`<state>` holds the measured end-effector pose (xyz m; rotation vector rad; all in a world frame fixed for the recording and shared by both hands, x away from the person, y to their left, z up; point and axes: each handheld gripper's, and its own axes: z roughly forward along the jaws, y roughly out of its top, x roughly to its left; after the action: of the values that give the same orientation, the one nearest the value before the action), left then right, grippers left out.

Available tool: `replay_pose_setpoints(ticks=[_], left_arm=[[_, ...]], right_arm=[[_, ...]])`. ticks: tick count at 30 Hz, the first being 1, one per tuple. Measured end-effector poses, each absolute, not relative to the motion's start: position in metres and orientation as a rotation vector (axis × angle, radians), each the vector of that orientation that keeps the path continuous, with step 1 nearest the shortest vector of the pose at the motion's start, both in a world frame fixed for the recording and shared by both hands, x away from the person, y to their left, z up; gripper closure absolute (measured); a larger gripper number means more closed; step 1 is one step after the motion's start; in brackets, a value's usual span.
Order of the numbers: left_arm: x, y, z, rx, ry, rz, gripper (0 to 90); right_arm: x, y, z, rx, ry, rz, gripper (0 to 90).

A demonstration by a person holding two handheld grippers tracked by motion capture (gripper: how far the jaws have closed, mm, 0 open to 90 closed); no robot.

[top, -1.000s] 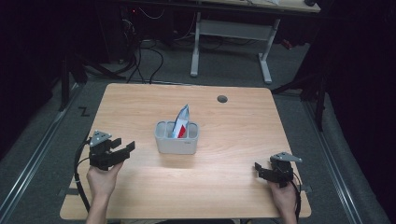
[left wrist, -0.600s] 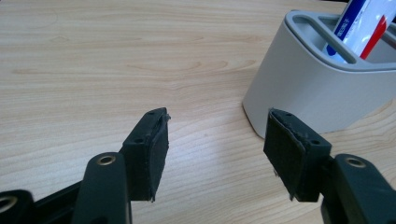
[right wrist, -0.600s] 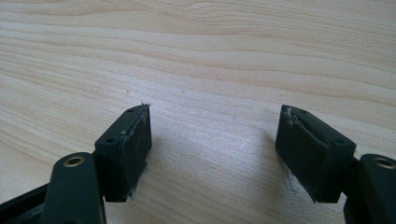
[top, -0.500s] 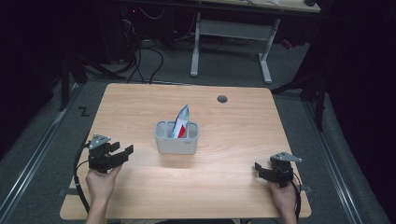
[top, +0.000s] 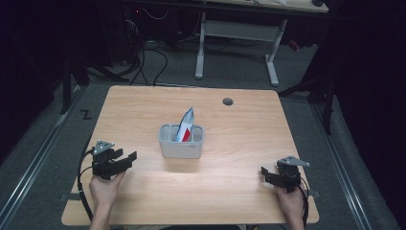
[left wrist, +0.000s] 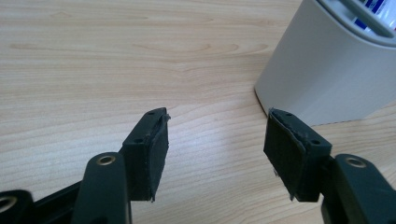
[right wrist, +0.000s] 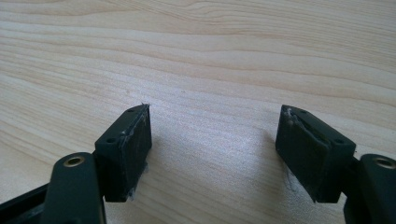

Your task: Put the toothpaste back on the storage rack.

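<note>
Gaping wide and holding nothing, the left claw (top: 128, 158) hovers near the grey holder (top: 181, 142); the right claw (top: 266, 174) gapes too, empty above the table (top: 239, 129).

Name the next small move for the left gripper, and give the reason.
Probably ease the left gripper forward and rightward toward the grey holder. Its jaws stand open and empty above bare table, and in the left gripper view the holder's wall lies just ahead on the right, with a tube standing inside.
</note>
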<state>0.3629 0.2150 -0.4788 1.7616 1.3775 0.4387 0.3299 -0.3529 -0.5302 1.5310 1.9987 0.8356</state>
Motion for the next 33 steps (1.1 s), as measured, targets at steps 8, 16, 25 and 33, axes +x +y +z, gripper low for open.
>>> replay_pose_setpoints(ticks=[8, 16, 25, 33], left_arm=[[0.364, 0.214, -0.487, 1.788, 1.401, 0.441, 40.4], [0.368, 0.211, -0.496, 1.821, 1.421, 0.461, 40.4], [0.372, 0.207, -0.504, 1.847, 1.432, 0.477, 40.4], [0.373, 0.205, -0.511, 1.849, 1.433, 0.516, 41.4]], right_arm=[[0.33, -0.353, -0.53, 1.529, 1.999, 0.836, 27.0], [0.33, -0.353, -0.53, 1.529, 1.999, 0.836, 27.0], [0.33, -0.353, -0.53, 1.529, 1.999, 0.836, 27.0], [0.33, -0.353, -0.53, 1.529, 1.999, 0.836, 27.0]])
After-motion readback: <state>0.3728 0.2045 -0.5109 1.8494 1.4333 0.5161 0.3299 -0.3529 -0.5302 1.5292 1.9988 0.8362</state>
